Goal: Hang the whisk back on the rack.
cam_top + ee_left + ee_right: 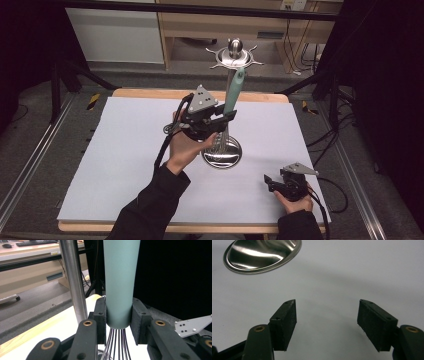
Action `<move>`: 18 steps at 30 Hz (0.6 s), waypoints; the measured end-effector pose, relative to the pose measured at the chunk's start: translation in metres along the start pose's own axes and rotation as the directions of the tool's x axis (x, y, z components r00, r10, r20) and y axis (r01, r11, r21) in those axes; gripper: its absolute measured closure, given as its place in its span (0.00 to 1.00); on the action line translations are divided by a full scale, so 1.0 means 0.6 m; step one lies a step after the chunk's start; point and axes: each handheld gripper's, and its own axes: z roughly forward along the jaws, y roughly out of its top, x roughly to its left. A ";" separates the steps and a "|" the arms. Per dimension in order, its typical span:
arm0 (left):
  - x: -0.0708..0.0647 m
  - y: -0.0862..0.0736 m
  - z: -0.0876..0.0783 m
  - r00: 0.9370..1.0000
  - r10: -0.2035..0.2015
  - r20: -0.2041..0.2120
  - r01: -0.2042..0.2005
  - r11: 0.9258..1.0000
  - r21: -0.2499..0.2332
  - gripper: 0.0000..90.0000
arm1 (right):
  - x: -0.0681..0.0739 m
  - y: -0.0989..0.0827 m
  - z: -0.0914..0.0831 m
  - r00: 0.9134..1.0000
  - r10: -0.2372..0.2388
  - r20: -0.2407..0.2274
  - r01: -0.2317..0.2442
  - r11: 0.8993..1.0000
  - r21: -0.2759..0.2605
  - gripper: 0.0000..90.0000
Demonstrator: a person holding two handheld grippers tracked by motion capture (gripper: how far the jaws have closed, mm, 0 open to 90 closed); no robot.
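From the high view, the left gripper is raised above the middle of the white table mat and clamps the teal handle of a whisk. The whisk hangs nearly upright just beside the steel pole of a hanging stand, its wires reaching down toward the stand's round base. The stand's crown of hooks sits right above the handle's top end, and the pole stands close behind the whisk, crowding the space around it. The right gripper rests low on the mat near the front right corner, well apart from the stand.

In the left gripper view, both pads press the lower end of the whisk's handle, just above where the dark wires fan out. The pole rises immediately to the left of the handle, near the jaw on that side. A grey plate of the other gripper shows at the lower right.

In the right gripper view, the right gripper has its jaws spread with nothing between them, bare mat beneath. The stand's shiny base lies ahead at the upper left.
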 end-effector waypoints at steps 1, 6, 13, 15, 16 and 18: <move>0.001 -0.001 0.001 1.000 -0.001 -0.001 0.001 1.000 0.000 0.77 | 0.000 0.000 0.000 1.000 0.001 0.000 -0.001 1.000 -0.001 0.35; 0.004 -0.004 0.006 1.000 0.002 -0.006 -0.002 1.000 0.000 0.77 | -0.001 0.000 0.001 1.000 0.001 0.000 -0.001 1.000 0.003 0.35; 0.003 -0.005 0.012 1.000 0.019 -0.019 -0.019 1.000 -0.009 0.76 | 0.000 0.000 0.001 1.000 -0.001 0.001 0.001 1.000 0.000 0.35; 0.003 -0.006 0.015 1.000 0.021 -0.021 -0.021 1.000 -0.014 0.76 | 0.000 0.000 0.001 1.000 0.000 0.001 0.000 1.000 0.002 0.35; 0.004 -0.006 0.016 0.999 0.026 -0.020 -0.026 1.000 -0.015 0.76 | 0.000 0.000 0.001 1.000 0.001 0.000 -0.001 1.000 0.003 0.35; 0.005 -0.006 0.018 0.999 0.035 -0.024 -0.036 0.999 -0.016 0.76 | 0.000 0.000 0.001 1.000 0.001 0.002 -0.001 1.000 0.003 0.35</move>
